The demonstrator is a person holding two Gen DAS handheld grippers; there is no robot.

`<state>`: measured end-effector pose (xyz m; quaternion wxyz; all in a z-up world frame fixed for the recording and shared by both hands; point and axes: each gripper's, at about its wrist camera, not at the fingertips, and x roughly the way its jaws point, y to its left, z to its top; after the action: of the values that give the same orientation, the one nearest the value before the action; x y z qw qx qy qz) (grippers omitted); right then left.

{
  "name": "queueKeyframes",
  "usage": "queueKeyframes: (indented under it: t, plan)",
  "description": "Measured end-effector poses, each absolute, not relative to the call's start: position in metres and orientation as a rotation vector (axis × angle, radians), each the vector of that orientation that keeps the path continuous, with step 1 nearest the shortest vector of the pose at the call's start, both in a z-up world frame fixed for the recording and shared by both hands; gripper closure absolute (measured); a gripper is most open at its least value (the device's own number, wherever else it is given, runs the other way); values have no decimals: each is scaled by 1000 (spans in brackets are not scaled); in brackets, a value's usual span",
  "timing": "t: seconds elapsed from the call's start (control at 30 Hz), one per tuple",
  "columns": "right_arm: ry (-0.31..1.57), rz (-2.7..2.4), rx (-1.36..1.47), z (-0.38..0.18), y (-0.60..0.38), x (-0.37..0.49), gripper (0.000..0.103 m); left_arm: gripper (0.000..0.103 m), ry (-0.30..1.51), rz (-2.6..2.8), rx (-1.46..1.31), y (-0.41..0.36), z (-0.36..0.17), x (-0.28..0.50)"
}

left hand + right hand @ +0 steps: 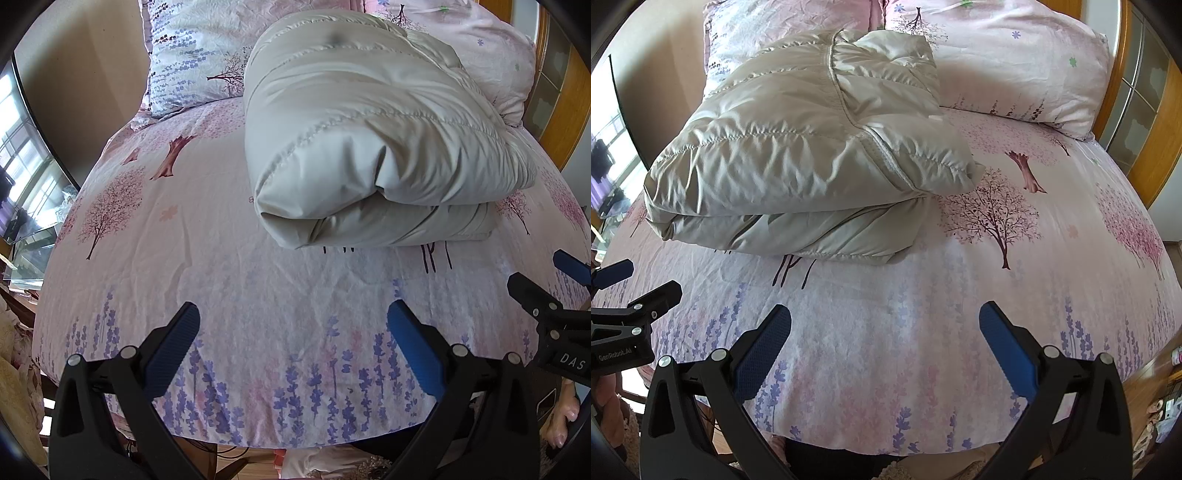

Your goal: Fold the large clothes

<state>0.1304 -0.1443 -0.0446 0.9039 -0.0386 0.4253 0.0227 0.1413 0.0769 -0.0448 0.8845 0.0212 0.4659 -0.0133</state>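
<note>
Both grippers, left and right, spread wide, empty, near bed edge. Jacket looks folded; press it flat, square edges.

Home bedroom: bed in floral sheet, pillows, wooden headboard.

Cream quilted jacket; pink tree-printed bedsheet.

Two printed marks on the tools

In the left wrist view, white letters "DAS" stood on the black body of the right tool at the frame's right edge. In the right wrist view, "GenRobot.AI" stood in white on the left tool's black body at lower left.
</note>
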Motion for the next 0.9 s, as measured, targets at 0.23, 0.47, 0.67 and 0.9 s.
queueKeyframes:
  t: [0.23, 0.47, 0.67, 0.9]
  plan:
    - [880, 47, -77, -45, -145, 130, 1, 2, 970, -30, 47, 76, -45, 141]
    - [886, 48, -72, -46, -147, 132, 1, 2, 970, -31, 47, 75, -45, 141]
    - [889, 45, -69, -46, -145, 132, 1, 2, 972, -32, 48, 75, -45, 142]
    - [890, 43, -67, -47, -145, 133, 1, 2, 974, -35, 46, 75, -46, 142]
